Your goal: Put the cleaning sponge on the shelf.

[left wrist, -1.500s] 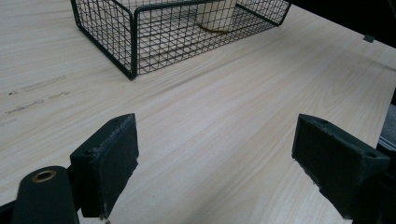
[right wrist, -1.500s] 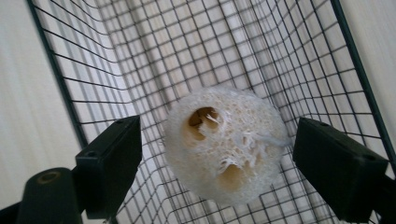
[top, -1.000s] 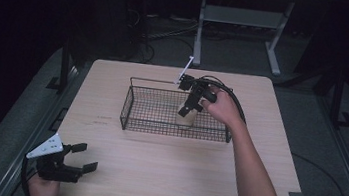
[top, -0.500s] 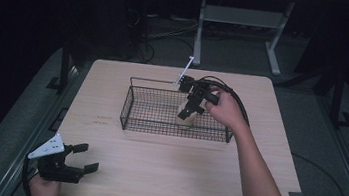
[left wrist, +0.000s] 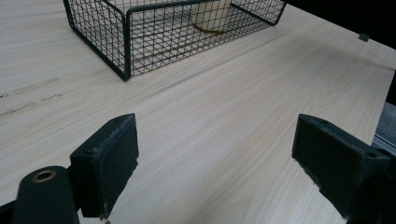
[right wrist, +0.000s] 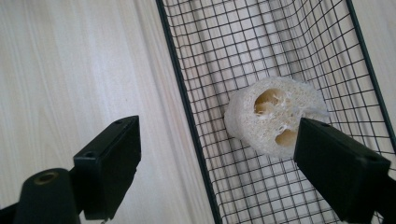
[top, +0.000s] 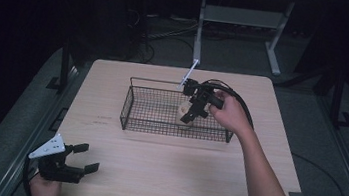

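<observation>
The right gripper (right wrist: 217, 158), jaws wide and empty, hangs over the wire basket (right wrist: 187, 112) with the loofah piece (right wrist: 273, 116) just ahead, nearer its right-hand jaw.

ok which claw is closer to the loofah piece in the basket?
Right. The right claw hangs open just above the loofah piece in the wire basket; the left claw sits open at the table's near-left corner, far from it.
</observation>
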The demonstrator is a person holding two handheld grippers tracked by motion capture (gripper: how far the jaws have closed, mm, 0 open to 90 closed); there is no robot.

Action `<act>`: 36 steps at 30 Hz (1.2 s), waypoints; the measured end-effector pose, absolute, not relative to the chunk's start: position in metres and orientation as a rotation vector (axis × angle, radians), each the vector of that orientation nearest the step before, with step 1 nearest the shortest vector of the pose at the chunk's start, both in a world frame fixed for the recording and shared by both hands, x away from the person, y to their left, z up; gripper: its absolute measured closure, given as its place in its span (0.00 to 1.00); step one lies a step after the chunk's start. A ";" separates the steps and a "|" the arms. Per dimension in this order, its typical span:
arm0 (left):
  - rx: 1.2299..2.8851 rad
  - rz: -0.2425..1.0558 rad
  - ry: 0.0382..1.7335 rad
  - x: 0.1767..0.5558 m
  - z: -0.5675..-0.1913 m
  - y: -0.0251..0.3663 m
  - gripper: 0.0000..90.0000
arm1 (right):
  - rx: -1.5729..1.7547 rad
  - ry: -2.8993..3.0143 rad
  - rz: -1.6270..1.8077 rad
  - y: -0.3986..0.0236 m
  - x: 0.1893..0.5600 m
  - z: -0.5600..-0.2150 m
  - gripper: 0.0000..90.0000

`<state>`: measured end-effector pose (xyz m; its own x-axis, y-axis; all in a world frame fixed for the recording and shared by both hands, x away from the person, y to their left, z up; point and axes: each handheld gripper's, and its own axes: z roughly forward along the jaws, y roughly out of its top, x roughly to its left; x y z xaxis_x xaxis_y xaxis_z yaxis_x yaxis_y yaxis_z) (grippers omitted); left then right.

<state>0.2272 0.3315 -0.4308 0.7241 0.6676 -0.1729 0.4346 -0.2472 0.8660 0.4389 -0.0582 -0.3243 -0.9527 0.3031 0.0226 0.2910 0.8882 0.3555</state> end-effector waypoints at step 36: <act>1.891 0.279 0.852 0.227 -0.431 0.330 0.15 | 0.470 3.045 0.591 -0.080 0.411 -0.339 0.16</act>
